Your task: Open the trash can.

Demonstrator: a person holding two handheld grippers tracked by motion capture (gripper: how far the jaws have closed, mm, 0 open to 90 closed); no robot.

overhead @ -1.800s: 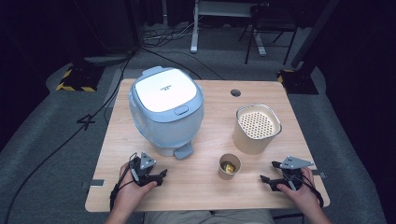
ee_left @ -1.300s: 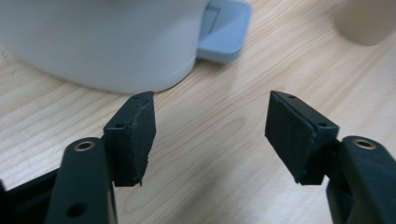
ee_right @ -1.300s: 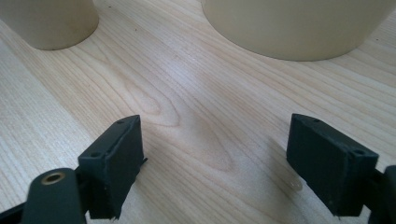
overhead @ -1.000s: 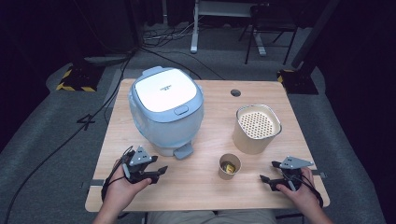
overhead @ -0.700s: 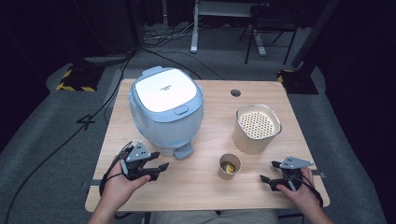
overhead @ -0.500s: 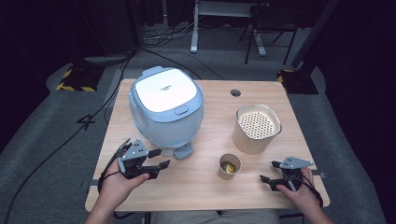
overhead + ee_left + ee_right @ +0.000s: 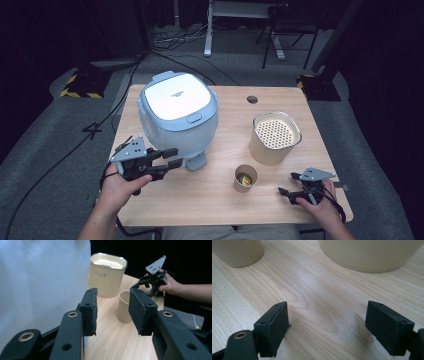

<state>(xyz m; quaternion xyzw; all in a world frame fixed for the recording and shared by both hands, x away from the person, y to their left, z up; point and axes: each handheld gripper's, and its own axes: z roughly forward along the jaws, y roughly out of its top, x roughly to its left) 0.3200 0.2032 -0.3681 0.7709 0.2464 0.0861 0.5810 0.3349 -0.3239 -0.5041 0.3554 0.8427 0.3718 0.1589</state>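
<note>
High view: rounded glossy cooker (image 7: 177, 112).

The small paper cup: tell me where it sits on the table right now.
In the high view the small paper cup stands near the table's front edge, right of centre, just in front of the beige canister and left of the right tool.

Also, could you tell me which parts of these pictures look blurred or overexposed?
Left gripper view: the cooker is a washed-out, featureless blur. Right gripper view: wood grain of the table is sharp, cup and canister softer. High view: evenly lit table, dark surroundings.
</note>
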